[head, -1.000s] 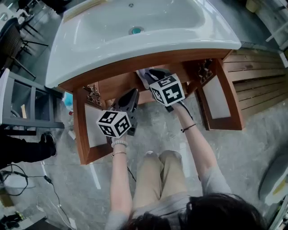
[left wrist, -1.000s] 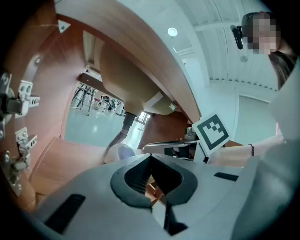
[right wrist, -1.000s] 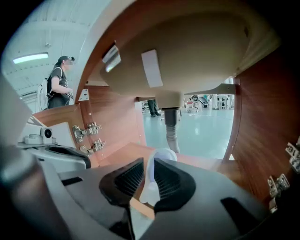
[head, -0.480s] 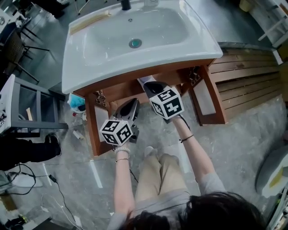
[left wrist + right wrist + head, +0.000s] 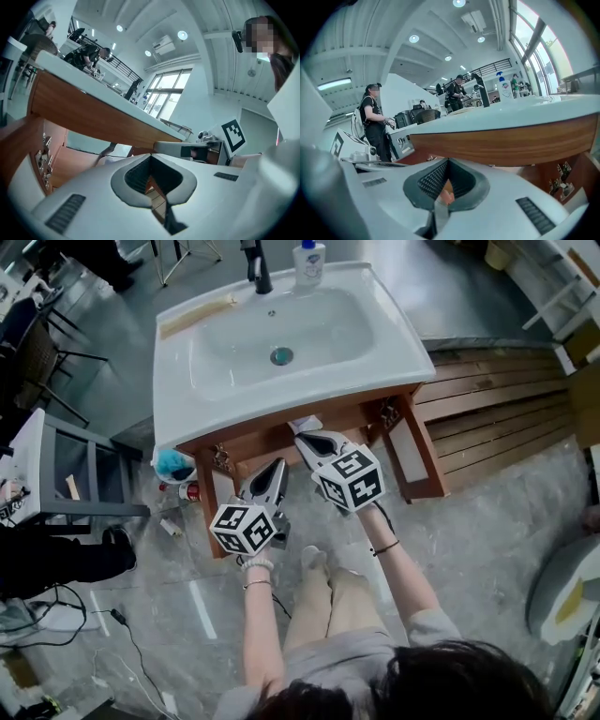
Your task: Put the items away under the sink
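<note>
The white sink (image 5: 225,390) sits on a wooden cabinet (image 5: 246,439) whose two doors (image 5: 420,456) stand open. Both grippers are in front of the cabinet opening, just below the sink's front edge. My left gripper (image 5: 273,468) (image 5: 150,156) is shut with nothing between its jaws. My right gripper (image 5: 307,439) (image 5: 447,161) has just been closing and is shut, also empty; its tip is close to a white item (image 5: 305,423) at the cabinet's top edge. On the floor left of the cabinet lie a blue item (image 5: 173,465) and a red can (image 5: 190,491).
A soap bottle (image 5: 309,261) and a dark faucet (image 5: 254,266) stand at the back of the sink. A grey chair frame (image 5: 89,474) is at the left. Wooden slats (image 5: 506,399) lie to the right. People stand behind in the gripper views.
Both grippers have come up and back from the cabinet opening. The head view has pulled back, so the faucet and soap bottle now show.
</note>
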The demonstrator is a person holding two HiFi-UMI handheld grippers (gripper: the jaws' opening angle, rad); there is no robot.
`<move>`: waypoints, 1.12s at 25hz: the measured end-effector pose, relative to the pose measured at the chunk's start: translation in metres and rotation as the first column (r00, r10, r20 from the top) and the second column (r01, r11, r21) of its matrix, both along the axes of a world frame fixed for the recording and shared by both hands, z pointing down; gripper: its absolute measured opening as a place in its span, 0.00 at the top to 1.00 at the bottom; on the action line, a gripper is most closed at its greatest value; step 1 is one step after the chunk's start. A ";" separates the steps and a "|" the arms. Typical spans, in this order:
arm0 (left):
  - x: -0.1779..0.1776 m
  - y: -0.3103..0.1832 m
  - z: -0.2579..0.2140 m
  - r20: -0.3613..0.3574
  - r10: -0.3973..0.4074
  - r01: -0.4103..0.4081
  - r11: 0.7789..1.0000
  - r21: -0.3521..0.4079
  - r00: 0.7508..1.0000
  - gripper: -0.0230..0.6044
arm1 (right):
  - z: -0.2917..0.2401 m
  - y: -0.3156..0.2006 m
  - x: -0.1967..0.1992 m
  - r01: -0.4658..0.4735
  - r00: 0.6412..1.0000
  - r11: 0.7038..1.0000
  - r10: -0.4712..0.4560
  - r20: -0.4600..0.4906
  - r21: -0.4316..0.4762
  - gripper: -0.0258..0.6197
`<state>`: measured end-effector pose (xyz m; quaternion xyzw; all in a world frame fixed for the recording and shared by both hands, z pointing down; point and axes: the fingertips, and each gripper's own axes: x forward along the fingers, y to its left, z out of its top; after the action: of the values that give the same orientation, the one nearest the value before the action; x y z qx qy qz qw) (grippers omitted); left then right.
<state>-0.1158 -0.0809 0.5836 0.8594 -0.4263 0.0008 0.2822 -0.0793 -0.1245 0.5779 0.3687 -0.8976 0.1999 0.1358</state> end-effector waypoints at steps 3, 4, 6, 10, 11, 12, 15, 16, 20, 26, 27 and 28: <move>0.003 0.007 -0.015 -0.006 0.013 -0.013 1.000 -0.009 1.000 0.97 | -0.014 0.010 0.002 0.001 1.000 1.000 -0.001 0.012 -0.008 0.94; 0.004 0.009 -0.019 -0.007 0.020 -0.020 1.000 -0.014 1.000 0.97 | -0.017 0.013 0.003 0.001 1.000 1.000 -0.001 0.015 -0.013 0.94; 0.006 0.012 -0.024 0.001 0.040 -0.040 0.999 -0.024 0.999 0.97 | -0.022 0.016 0.004 -0.002 1.000 1.000 0.003 0.019 -0.022 0.94; 0.013 0.015 -0.032 0.002 0.082 -0.082 0.996 -0.026 0.997 0.97 | -0.031 0.019 0.006 -0.009 1.000 1.000 0.009 0.023 -0.019 0.94; 0.013 0.016 -0.033 0.002 0.085 -0.085 0.996 -0.023 0.996 0.97 | -0.033 0.020 0.007 -0.011 1.000 1.000 0.012 0.028 -0.019 0.94; 0.013 0.017 -0.035 0.004 0.086 -0.086 0.996 -0.022 0.996 0.97 | -0.035 0.021 0.007 -0.013 0.999 1.000 0.013 0.032 -0.019 0.94; 0.011 0.016 -0.042 0.010 0.084 -0.084 0.996 -0.016 0.996 0.97 | -0.042 0.022 0.007 -0.017 0.999 1.000 0.017 0.034 -0.014 0.94; 0.010 0.016 -0.044 0.009 0.081 -0.081 0.997 -0.015 0.997 0.97 | -0.044 0.022 0.008 -0.020 0.999 1.000 0.020 0.034 -0.013 0.94; 0.008 0.015 -0.052 0.003 0.077 -0.077 0.997 -0.011 0.997 0.97 | -0.051 0.022 0.009 -0.029 0.999 0.999 0.030 0.042 -0.014 0.94; 0.006 0.018 -0.071 -0.005 0.079 -0.079 0.997 -0.008 0.997 0.97 | -0.071 0.025 0.009 -0.045 0.997 0.999 0.046 0.064 -0.023 0.94; 0.006 0.019 -0.077 -0.008 0.080 -0.080 0.997 -0.007 0.997 0.97 | -0.077 0.025 0.009 -0.049 0.996 0.998 0.051 0.070 -0.026 0.94; 0.005 0.019 -0.084 -0.011 0.083 -0.083 0.997 -0.003 0.997 0.97 | -0.083 0.025 0.010 -0.056 0.995 0.998 0.058 0.076 -0.028 0.94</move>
<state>-0.1103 -0.0618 0.4993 0.8759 -0.3888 0.0084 0.2856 -0.0696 -0.0991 0.4947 0.3845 -0.8885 0.2294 0.1005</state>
